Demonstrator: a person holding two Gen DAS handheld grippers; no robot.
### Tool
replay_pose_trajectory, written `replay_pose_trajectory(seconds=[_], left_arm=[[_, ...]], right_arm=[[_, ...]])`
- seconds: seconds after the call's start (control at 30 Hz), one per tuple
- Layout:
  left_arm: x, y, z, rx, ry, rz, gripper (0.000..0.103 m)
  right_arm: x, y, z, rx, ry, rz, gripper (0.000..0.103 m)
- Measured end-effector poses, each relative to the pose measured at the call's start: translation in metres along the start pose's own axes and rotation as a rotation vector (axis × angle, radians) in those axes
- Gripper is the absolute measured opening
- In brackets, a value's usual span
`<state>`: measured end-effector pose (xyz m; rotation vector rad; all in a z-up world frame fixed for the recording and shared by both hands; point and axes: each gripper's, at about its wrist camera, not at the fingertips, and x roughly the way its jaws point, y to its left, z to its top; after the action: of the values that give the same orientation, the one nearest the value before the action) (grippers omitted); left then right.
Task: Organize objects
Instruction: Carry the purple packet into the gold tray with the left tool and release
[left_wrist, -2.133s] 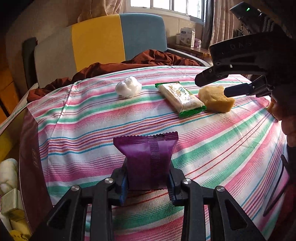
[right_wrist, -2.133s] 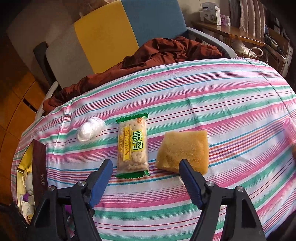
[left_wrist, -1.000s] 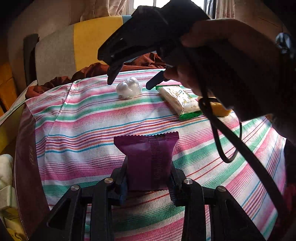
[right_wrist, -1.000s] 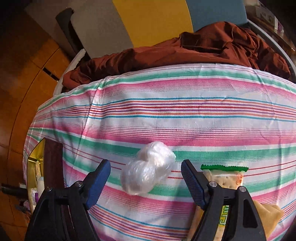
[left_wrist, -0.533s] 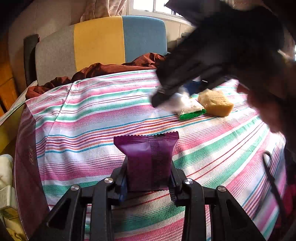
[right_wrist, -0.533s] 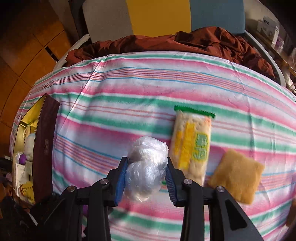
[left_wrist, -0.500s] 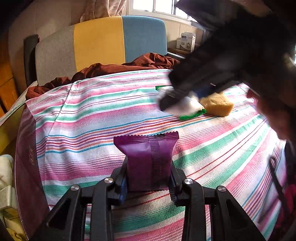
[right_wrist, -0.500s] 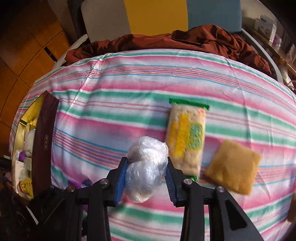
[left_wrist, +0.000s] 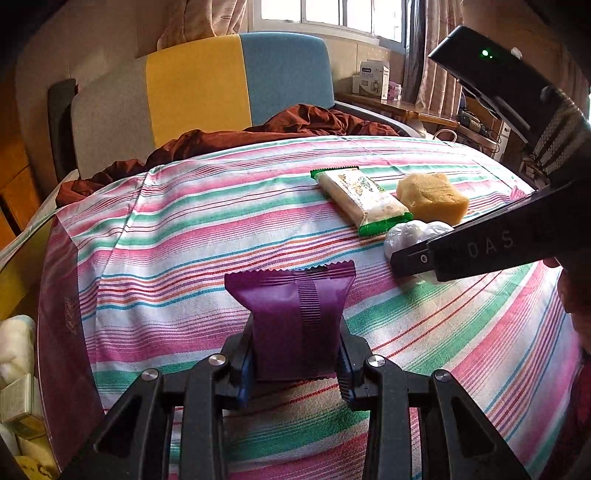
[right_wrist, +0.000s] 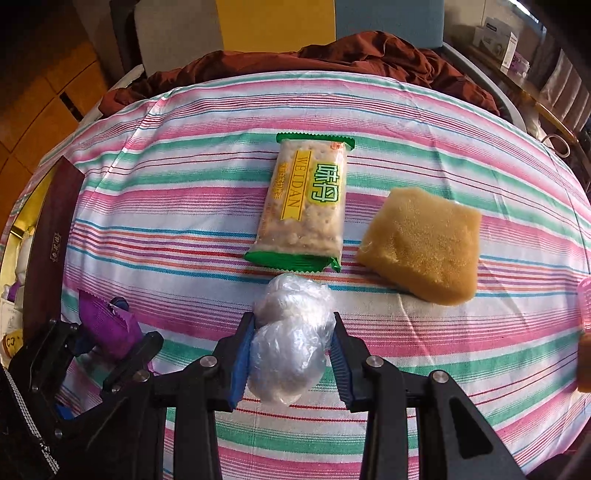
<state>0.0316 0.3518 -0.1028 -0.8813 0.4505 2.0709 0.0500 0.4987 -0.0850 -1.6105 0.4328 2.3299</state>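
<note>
- Our left gripper (left_wrist: 293, 363) clamps the purple snack packet (left_wrist: 293, 321) above the striped tablecloth (left_wrist: 207, 229).
- Our right gripper (right_wrist: 293, 356) pinches the clear plastic-wrapped ball (right_wrist: 291, 332), just in front of the cracker pack (right_wrist: 304, 201) printed "WEIDAN".
- The yellow sponge (right_wrist: 421, 243) lies beside that pack.

A striped pink, green and white tablecloth (left_wrist: 229, 221) is spread over the table. A rumpled rust-brown cloth (right_wrist: 332, 55) is piled at its far edge, in front of a chair (left_wrist: 207, 81) upholstered in grey, yellow and blue. A white box (left_wrist: 373, 79) is seen on the window ledge, curtains (left_wrist: 436, 51) hung beside it.
</note>
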Motion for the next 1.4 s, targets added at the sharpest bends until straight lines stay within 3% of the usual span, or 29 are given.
replay_pose_trajectory(seconds=[0.47, 1.03, 1.4], left_arm=[[-0.011, -0.001, 0.0, -0.008, 0.028, 0.015, 0.034], [-0.105, 0.005, 0.014, -0.035, -0.102, 0.004, 0.034], [-0.153, 0.078, 0.008, -0.17, -0.131, 0.111, 0.034]], right_arm=[[0.009, 0.011, 0.007, -0.045, -0.013, -0.024, 0.038], [0.015, 0.009, 0.009, -0.077, -0.022, -0.047, 0.038], [0.013, 0.012, 0.006, -0.099, -0.026, -0.069, 0.038]])
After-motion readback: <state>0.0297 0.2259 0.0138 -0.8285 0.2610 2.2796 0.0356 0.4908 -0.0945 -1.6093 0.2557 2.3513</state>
